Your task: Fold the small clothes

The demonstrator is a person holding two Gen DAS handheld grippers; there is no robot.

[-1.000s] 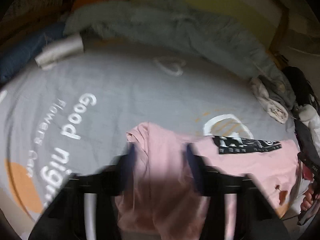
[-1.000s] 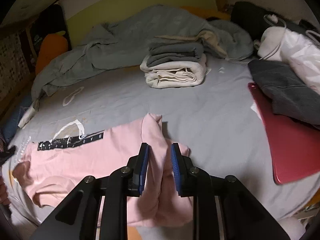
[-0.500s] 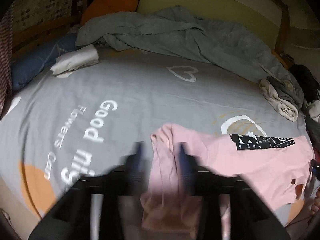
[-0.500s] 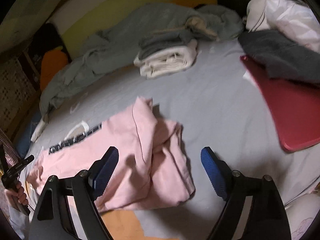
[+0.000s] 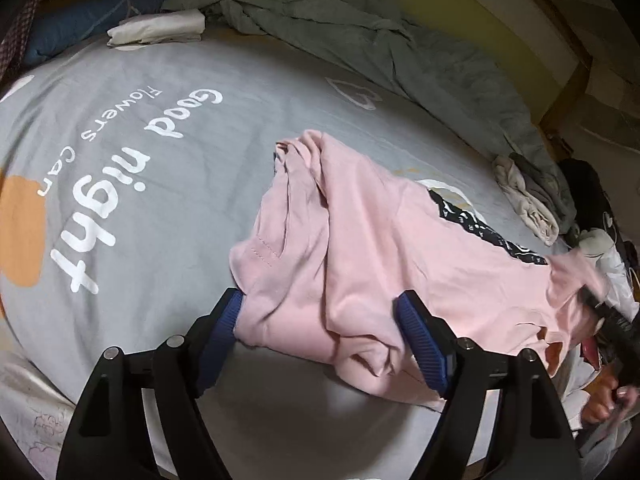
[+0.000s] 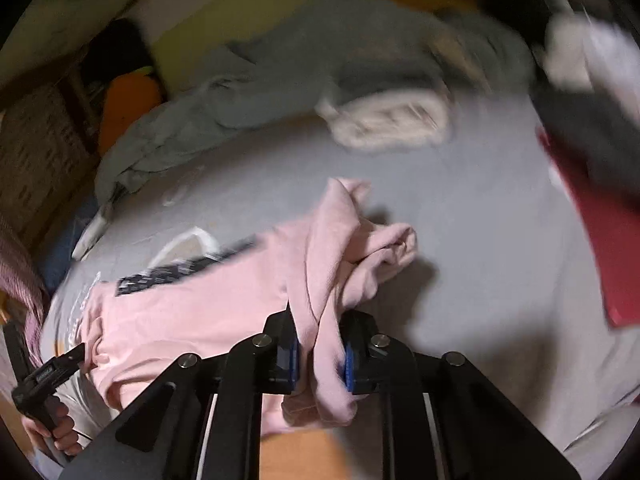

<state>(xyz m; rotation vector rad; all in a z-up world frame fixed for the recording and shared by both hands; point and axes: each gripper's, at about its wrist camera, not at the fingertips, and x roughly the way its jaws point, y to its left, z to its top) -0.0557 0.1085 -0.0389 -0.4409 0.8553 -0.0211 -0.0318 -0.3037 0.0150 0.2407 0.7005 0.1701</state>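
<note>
**Shirt bunched on bed, right tool gripping, left tool wide**

Shirt: pink, soft jersey, black print band across the chest, lying crumpled on the grey sheet with white "Good night" lettering. Left sleeve end is ridged and folded over itself.

Left tool: blue ribbed pads spread wide, straddling the shirt's near edge, nothing pinched. 0.5 s ago its pads were narrow around the fabric.

Right tool: pads clamped on a twisted rope of pink fabric; 0.5 s ago they were wide apart.

Right view is motion-blurred; it alone shows the red mat and cream folded stack. Left view alone shows the sheet lettering, sharp. Both show the rumpled grey blanket at the bed's far side.
</note>
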